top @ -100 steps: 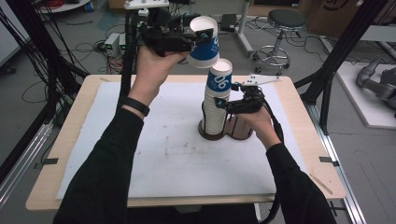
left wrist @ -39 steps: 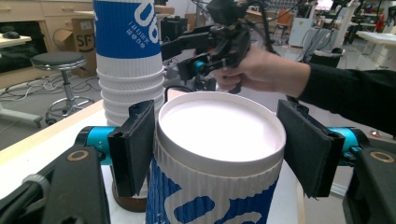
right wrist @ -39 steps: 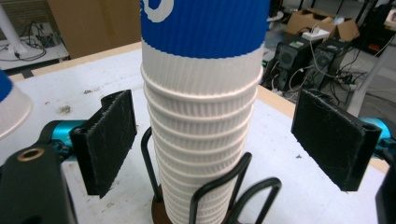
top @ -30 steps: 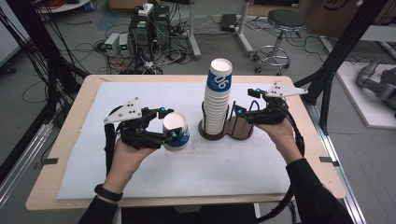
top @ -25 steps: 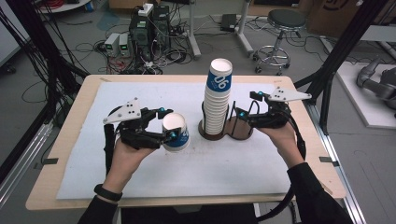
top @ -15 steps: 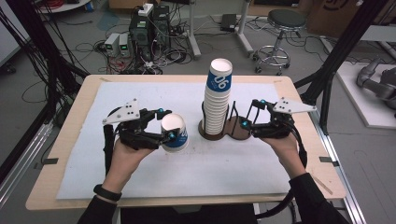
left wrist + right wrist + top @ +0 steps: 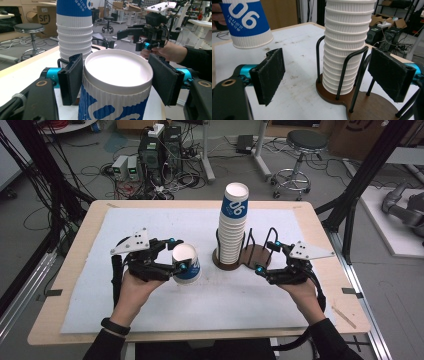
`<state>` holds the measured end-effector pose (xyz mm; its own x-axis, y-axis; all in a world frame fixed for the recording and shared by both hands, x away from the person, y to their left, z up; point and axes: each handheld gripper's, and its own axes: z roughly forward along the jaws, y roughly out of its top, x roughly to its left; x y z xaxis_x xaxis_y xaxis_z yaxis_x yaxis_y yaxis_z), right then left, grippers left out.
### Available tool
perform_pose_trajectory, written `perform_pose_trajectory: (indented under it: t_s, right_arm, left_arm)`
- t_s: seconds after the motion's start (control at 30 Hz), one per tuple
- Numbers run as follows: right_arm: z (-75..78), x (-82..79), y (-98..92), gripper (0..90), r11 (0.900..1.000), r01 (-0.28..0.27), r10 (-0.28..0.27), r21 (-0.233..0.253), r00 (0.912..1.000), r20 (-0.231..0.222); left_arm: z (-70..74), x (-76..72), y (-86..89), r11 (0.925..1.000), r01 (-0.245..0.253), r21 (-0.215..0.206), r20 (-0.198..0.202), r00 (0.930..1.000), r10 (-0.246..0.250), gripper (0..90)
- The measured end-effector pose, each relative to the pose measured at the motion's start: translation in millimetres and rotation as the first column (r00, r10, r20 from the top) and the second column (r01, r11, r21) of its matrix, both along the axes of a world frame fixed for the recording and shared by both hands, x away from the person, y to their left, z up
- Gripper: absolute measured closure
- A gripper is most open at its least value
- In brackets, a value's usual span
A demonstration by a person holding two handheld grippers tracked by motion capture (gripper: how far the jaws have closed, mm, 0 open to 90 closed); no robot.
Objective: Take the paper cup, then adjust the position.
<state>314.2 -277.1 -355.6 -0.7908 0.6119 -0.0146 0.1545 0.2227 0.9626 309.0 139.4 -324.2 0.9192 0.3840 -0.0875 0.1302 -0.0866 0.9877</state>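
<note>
Since the earlier frames the right gripper [image 7: 265,257] has drawn back from the cup holder to the right, and the left gripper [image 7: 179,254] has brought its cup down from above the stack to just over the table. On the left, that gripper clasps the single blue-and-white paper cup [image 7: 186,263] by its sides near the rim; in the left gripper view the left pad touches the cup [image 7: 117,85], while the right pad seems a hair off it. The right gripper view shows the cup [image 7: 247,22] lifted clear of the white mat [image 7: 150,220]. Just right of it stands the tall stack of cups [image 7: 233,227], upright in the near ring of a dark wooden holder [image 7: 252,257] with black wire loops. The holder's second ring is bare, and its wire loop stands between the stack and the right gripper. That gripper hovers just beside the holder's right edge, jaws wide with nothing between the pads. Beyond the table's far edge lie cables, electronics boxes [image 7: 127,167] and a round stool [image 7: 306,142].
</note>
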Motion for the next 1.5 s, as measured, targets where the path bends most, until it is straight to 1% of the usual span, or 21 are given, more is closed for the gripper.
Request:
perform_pose_trajectory:
  t_s: [0.1,0.17,0.3,0.33,0.4,0.43,0.53,0.7,0.77,0.8,0.83,0.93,1.0,1.07,1.1,1.3,1.37,1.5]
  right_arm:
    - [-0.8,-0.6,0.6,14.5,1.000,-0.005,0.005,0.007,1.0000,-0.007]
    - [-1.1,-1.6,0.6,14.5,1.000,-0.006,0.006,0.006,1.0000,-0.002]
    - [-2.7,-2.3,-0.2,14.5,1.000,-0.012,0.012,0.007,0.9999,-0.003]
    - [-3.1,-2.4,-0.6,14.5,1.000,-0.014,0.014,0.009,0.9998,-0.011]
    - [-3.0,-3.1,-1.3,14.5,1.000,-0.017,0.017,0.007,0.9999,-0.003]
    - [-2.3,-3.8,-1.7,14.5,1.000,-0.025,0.025,0.012,0.9997,-0.006]
    - [0.0,-5.5,-1.2,14.5,0.999,-0.046,0.046,0.010,0.9989,0.006]
    - [-0.7,-6.7,1.1,14.5,0.996,-0.089,0.089,-0.002,0.9960,0.012]
    - [-0.7,-7.4,2.4,14.5,0.995,-0.102,0.102,-0.003,0.9948,0.000]
    - [-0.9,-7.0,2.9,14.5,0.994,-0.111,0.111,-0.006,0.9938,0.008]
    - [-1.2,-7.0,3.6,14.5,0.993,-0.117,0.117,-0.009,0.9931,0.005]
    - [-2.2,-7.2,6.5,14.5,0.989,-0.147,0.147,-0.016,0.9891,-0.003]
    - [-2.7,-7.8,9.3,14.5,0.985,-0.169,0.169,-0.016,0.9855,-0.010]
    - [-3.1,-8.5,12.8,14.5,0.982,-0.189,0.188,-0.019,0.9820,-0.014]
    - [-3.2,-9.1,14.5,14.5,0.979,-0.201,0.201,-0.017,0.9795,-0.015]
    - [-7.2,-10.8,26.6,14.5,0.967,-0.252,0.252,-0.028,0.9675,-0.024]
    - [-9.2,-11.5,30.4,14.5,0.962,-0.270,0.269,-0.032,0.9625,-0.034]
    - [-13.2,-13.2,36.3,14.4,0.954,-0.297,0.296,-0.032,0.9546,-0.038]
  left_arm:
    - [0.2,-1.5,-0.1,1.0000,-0.003,0.004,0.001,1.0000,0.003,30.6]
    - [0.5,-2.2,-0.7,1.0000,-0.003,0.009,0.004,1.0000,0.003,30.6]
    - [0.8,-1.2,-3.1,0.9999,0.004,0.010,0.004,1.0000,-0.004,30.6]
    - [0.8,-0.9,-4.0,0.9999,0.007,0.008,0.002,1.0000,-0.007,30.6]
    - [0.8,-0.5,-5.5,0.9998,0.016,0.007,0.004,0.9999,-0.016,30.6]
    - [0.8,-0.7,-6.1,0.9998,0.021,0.004,0.001,0.9998,-0.021,30.6]
    - [1.2,-0.7,-7.6,0.9994,0.031,-0.012,-0.002,0.9995,-0.031,30.6]
    - [2.9,-1.6,-10.8,0.9987,0.049,-0.015,-0.002,0.9988,-0.049,30.6]
    - [3.1,-1.8,-11.4,0.9984,0.053,-0.020,-0.003,0.9986,-0.053,30.6]
    - [3.0,-1.8,-11.4,0.9982,0.057,-0.020,-0.003,0.9984,-0.057,30.6]
    - [2.9,-2.1,-11.4,0.9978,0.062,-0.022,-0.005,0.9981,-0.062,30.6]
    - [2.3,-4.2,-10.8,0.9979,0.062,-0.018,-0.006,0.9980,-0.062,30.6]
    - [1.9,-5.3,-11.1,0.9978,0.062,-0.024,-0.010,0.9980,-0.062,30.6]
    - [1.4,-6.3,-12.5,0.9969,0.071,-0.035,-0.016,0.9973,-0.072,30.6]
    - [1.4,-7.1,-13.6,0.9968,0.073,-0.033,-0.016,0.9972,-0.073,30.6]
    - [1.2,-10.4,-24.7,0.9940,0.106,-0.027,-0.011,0.9943,-0.106,30.6]
    - [0.6,-10.9,-28.5,0.9927,0.118,-0.025,-0.013,0.9928,-0.119,30.6]
    - [-2.2,-11.5,-35.9,0.9897,0.140,-0.030,-0.021,0.9898,-0.141,30.6]
